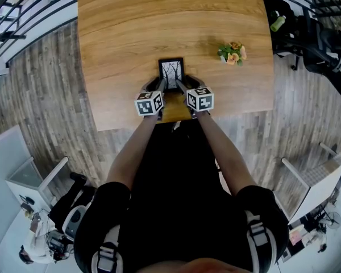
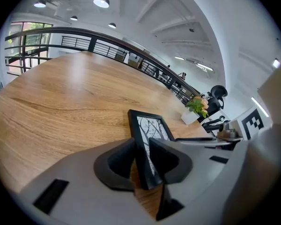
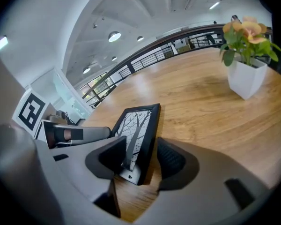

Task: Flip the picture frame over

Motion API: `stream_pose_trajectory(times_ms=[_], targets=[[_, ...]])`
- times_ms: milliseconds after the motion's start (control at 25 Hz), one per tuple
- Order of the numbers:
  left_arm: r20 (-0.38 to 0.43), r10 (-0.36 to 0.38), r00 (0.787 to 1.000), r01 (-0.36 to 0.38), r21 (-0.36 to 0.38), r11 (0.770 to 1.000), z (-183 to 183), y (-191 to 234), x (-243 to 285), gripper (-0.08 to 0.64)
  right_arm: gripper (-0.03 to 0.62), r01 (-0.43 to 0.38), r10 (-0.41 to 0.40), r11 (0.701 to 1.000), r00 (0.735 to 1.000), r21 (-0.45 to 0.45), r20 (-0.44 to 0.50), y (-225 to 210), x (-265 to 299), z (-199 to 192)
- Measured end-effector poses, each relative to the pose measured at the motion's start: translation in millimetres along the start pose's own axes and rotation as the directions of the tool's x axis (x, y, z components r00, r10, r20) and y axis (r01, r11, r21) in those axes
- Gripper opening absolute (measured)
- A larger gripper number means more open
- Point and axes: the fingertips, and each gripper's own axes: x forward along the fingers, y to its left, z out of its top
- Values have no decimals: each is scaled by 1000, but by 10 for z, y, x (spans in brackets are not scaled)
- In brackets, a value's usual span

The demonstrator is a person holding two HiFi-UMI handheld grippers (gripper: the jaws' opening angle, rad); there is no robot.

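While the left gripper (image 2: 141, 158) clamps the picture frame (image 1: 171, 73), the right gripper (image 3: 143, 157) stands loose around its other edge.
Frame lies face-up on the surface (image 1: 125, 33), left of the flower pot (image 1: 232, 54); the right jaws should probably close firmly before turning.

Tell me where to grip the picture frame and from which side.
Take the picture frame by its narrow black side border at a near corner, coming from the near edge of the table: the picture faces up and that end points toward you.

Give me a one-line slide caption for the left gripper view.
Left gripper shut on a black picture frame; wooden table and potted flowers beyond.
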Motion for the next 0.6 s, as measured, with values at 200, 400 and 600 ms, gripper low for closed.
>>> stream_pose_trajectory(times_ms=[200,400,600], targets=[[21,-34,999,33,28,999,54,-23,-104,109,216,17,-16,1000,1000,-19,22,-102,-104,70],[35,-66,997,60,152,987,140,-24,-334,107,142,-20,20,993,1000,-117,3,-71,-286,40],[34,-66,997,56,235,970,176,62,-597,99,51,-14,13,983,1000,-184,-7,-81,-518,-61]])
